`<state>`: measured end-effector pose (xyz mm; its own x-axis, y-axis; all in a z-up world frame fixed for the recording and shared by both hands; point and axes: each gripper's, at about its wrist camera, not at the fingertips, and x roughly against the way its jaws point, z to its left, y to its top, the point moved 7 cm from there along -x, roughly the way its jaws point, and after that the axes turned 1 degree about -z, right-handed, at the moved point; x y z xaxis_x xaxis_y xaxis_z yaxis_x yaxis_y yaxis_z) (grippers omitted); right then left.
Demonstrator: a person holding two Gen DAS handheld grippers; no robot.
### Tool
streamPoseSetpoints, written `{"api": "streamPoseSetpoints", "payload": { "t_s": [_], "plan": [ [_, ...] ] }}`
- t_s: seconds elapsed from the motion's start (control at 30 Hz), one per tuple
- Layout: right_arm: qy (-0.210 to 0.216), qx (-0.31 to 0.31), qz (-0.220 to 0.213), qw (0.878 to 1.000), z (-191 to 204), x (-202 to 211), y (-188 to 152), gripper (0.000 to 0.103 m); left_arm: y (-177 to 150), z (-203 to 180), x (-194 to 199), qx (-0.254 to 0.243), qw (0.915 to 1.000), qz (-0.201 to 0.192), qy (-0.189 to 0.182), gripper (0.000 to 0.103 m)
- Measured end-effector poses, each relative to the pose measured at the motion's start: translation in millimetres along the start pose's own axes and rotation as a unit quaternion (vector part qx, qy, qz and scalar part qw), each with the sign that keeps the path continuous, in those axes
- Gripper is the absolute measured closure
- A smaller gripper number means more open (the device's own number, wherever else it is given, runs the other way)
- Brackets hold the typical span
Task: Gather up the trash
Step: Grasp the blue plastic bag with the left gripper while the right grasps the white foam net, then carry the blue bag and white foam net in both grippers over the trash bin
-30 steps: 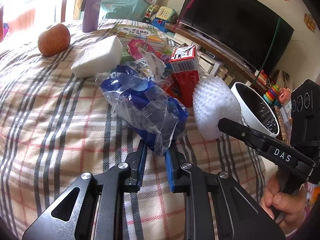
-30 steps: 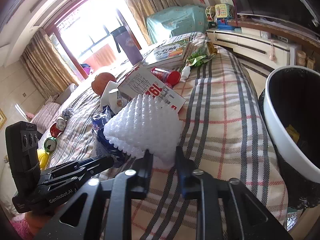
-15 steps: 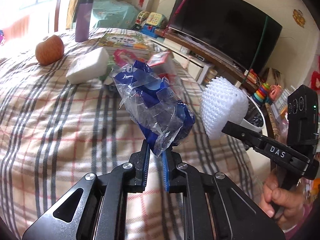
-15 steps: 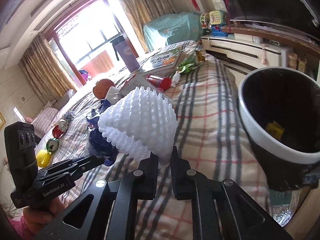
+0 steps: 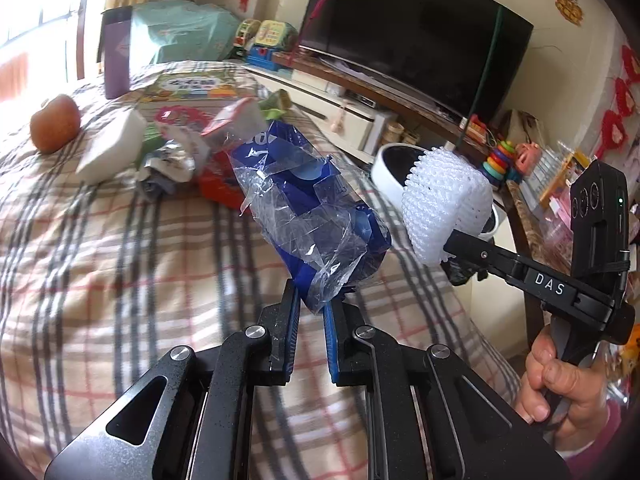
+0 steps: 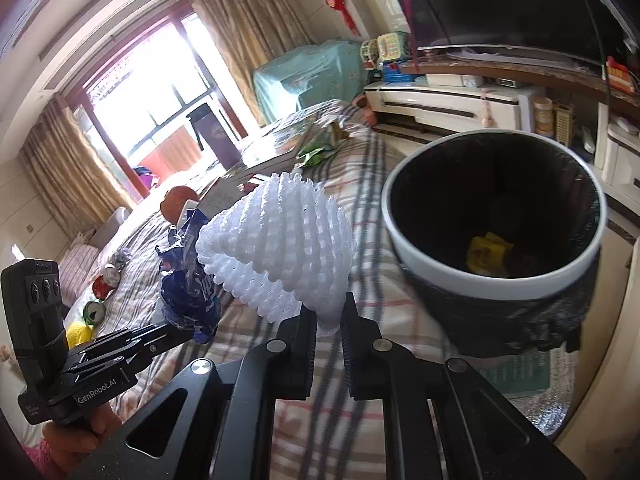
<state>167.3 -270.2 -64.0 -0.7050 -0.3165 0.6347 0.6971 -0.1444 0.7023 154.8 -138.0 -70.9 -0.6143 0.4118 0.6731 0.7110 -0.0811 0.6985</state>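
Observation:
My left gripper (image 5: 312,304) is shut on a crumpled blue and clear plastic wrapper (image 5: 312,208) and holds it above the plaid bedspread (image 5: 120,264). My right gripper (image 6: 329,312) is shut on a white foam fruit net (image 6: 276,248) and holds it in the air just left of the white bin (image 6: 496,276) with a black liner. The net (image 5: 444,204) and the right gripper (image 5: 450,246) also show in the left wrist view, in front of the bin (image 5: 390,160). The wrapper (image 6: 188,276) also shows in the right wrist view. A yellow scrap (image 6: 486,254) lies in the bin.
On the bed lie a red carton (image 5: 228,152), a white sponge block (image 5: 112,148), an apple (image 5: 54,128), a book (image 5: 188,84), crumpled wrappers (image 5: 168,164) and a purple flask (image 5: 116,52). Cans (image 6: 94,312) lie at the far left. A TV (image 5: 412,36) and cabinet stand beyond.
Both grippers have lifted their loads off the bed and swung right toward the bin. The bin now looms larger in the right wrist view.

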Motion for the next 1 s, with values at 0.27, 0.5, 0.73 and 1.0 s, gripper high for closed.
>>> {"api": "streamPoseSetpoints", "payload": {
  "t_s": [0.27,0.5,0.73,1.0],
  "plan": [
    [-0.019,-0.019,-0.014,1.000,-26,16,5,0.092,7,-27,-10,-0.025,0.9995,0.003,-0.017,0.092],
    [-0.035,-0.031,-0.023,0.999,-44,27,8,0.092,12,-46,-19,-0.040,0.9987,0.010,-0.029,0.092],
    [-0.048,-0.042,-0.029,0.998,-57,32,12,0.092,17,-59,-29,-0.051,0.9977,0.018,-0.040,0.092],
    [-0.060,-0.053,-0.031,0.996,-73,35,15,0.092,24,-76,-41,-0.066,0.9963,0.025,-0.049,0.092]
  ]
}}
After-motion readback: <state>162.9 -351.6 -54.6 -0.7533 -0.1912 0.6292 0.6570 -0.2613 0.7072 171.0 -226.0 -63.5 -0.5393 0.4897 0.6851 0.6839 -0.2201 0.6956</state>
